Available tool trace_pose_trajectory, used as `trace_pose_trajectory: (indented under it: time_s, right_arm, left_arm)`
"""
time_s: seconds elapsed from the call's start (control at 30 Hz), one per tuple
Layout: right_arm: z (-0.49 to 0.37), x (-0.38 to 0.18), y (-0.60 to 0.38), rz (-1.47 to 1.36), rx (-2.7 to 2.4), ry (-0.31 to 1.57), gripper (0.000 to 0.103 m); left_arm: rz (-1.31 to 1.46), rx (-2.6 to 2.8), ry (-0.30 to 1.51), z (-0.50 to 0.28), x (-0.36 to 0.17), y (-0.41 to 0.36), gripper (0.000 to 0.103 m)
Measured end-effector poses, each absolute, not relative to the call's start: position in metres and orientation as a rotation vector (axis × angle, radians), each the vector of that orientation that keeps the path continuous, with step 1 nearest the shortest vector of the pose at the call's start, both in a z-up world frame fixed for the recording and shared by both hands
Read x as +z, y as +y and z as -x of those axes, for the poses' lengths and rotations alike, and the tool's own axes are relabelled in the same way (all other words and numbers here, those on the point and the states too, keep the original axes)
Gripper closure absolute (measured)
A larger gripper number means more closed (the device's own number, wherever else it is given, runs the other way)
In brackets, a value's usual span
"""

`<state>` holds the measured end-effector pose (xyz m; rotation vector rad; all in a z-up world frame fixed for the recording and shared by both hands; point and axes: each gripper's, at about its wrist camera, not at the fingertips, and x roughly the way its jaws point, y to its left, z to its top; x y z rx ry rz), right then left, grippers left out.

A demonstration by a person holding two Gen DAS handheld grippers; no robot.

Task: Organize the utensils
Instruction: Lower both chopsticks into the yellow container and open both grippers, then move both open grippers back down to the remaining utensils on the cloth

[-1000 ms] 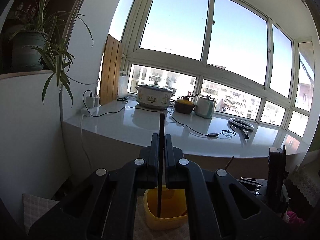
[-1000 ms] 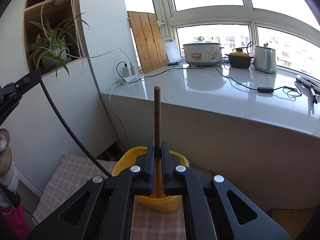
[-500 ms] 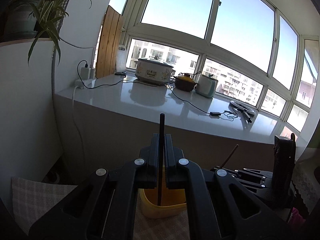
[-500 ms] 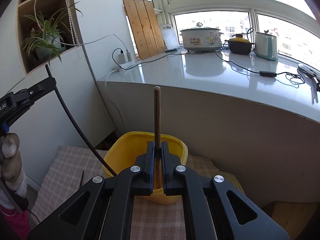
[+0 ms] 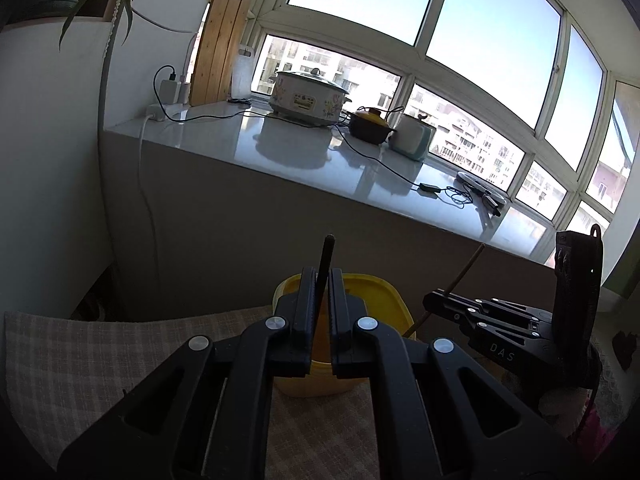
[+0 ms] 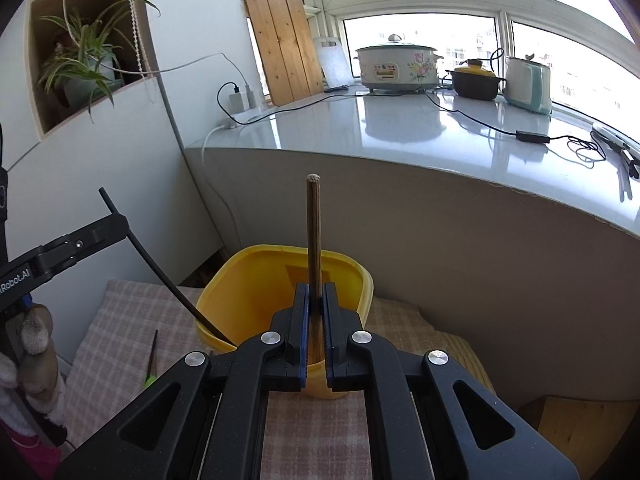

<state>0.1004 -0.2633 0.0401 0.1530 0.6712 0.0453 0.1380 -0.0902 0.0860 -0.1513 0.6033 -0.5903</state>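
White counter [image 6: 400, 128] under the windows, a cooker [image 6: 396, 66] and a kettle [image 6: 528, 84] along its back edge; not in play. Below it, a checked cloth [image 6: 132, 320] on the near surface, with a yellow tub [image 6: 256, 280] standing on it, open at the top.

Left gripper [image 5: 320, 308]: jaws narrow, clamped on a black chopstick [image 5: 326, 264]. Right wrist view shows this stick slanting down, lower end inside the tub near its left wall.

Right gripper [image 6: 316, 312]: jaws narrow, clamped on a brown wooden chopstick [image 6: 313, 236], nearly upright, lower part down inside the tub.

One more thin stick with a green end [image 6: 151, 360] lies on the cloth left of the tub, not yet collected.

Judgement: both sticks are at the drop-in stage.

Risks:
- Black stick is steeply tilted — on release it could lever over the rim and fall onto the cloth.
- The tub looks light; a stick end pressing its wall may tip or slide it.
- The two grippers are close together, so opening jaws could knock each other.
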Motion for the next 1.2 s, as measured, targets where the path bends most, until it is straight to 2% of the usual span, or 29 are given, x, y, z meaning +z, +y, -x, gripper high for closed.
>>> trace_pose_trajectory:
  time_s: [0.13,0.17,0.2,0.27,0.43,0.53,0.6,0.7,0.73,0.8,0.87,0.97,1.07,1.13,1.2]
  right_arm:
    - [-0.095,0.042,-0.259,-0.139,0.030,0.665,0.098]
    - [-0.093,0.043,-0.257,-0.132,0.026,0.661,0.093]
    - [-0.091,0.044,-0.256,-0.125,0.022,0.654,0.081]
    - [-0.085,0.049,-0.253,-0.108,0.013,0.628,0.065]
    - [-0.073,0.056,-0.245,-0.086,0.006,0.596,0.064]
    - [-0.067,0.056,-0.239,-0.073,0.011,0.585,0.063]
    - [-0.064,0.055,-0.234,-0.058,0.017,0.580,0.057]
    - [-0.058,0.051,-0.227,-0.038,0.023,0.574,0.054]
    - [-0.056,0.050,-0.224,-0.035,0.027,0.572,0.053]
    - [-0.053,0.048,-0.222,-0.033,0.035,0.567,0.041]
    - [-0.050,0.046,-0.220,-0.031,0.032,0.553,0.034]
    - [-0.046,0.043,-0.215,-0.022,0.031,0.548,0.033]
    - [-0.047,0.038,-0.210,-0.028,0.063,0.568,0.023]
    - [-0.048,0.033,-0.206,-0.030,0.077,0.581,0.022]
    - [-0.049,0.028,-0.201,-0.018,0.081,0.591,0.022]
  left_arm:
    - [0.151,-0.589,0.595,-0.127,0.086,-0.083,0.089]
    - [0.154,-0.589,0.592,-0.124,0.086,-0.081,0.088]
    - [0.157,-0.591,0.586,-0.120,0.087,-0.078,0.086]
    - [0.154,-0.585,0.566,-0.112,0.090,-0.072,0.086]
    - [0.148,-0.548,0.547,-0.097,0.089,-0.052,0.079]
    - [0.150,-0.512,0.560,-0.094,0.081,-0.035,0.078]
    - [0.149,-0.479,0.574,-0.093,0.074,-0.023,0.078]
    - [0.163,-0.437,0.609,-0.095,0.060,-0.005,0.067]
    - [0.169,-0.427,0.620,-0.094,0.055,0.001,0.066]
    - [0.173,-0.408,0.632,-0.092,0.046,0.011,0.066]
    - [0.167,-0.386,0.642,-0.090,0.038,0.019,0.066]
    - [0.163,-0.358,0.667,-0.087,0.026,0.029,0.064]
    - [0.166,-0.337,0.698,-0.085,0.013,0.038,0.060]
    - [0.170,-0.318,0.727,-0.083,0.002,0.044,0.053]
    - [0.179,-0.309,0.751,-0.084,-0.006,0.050,0.050]
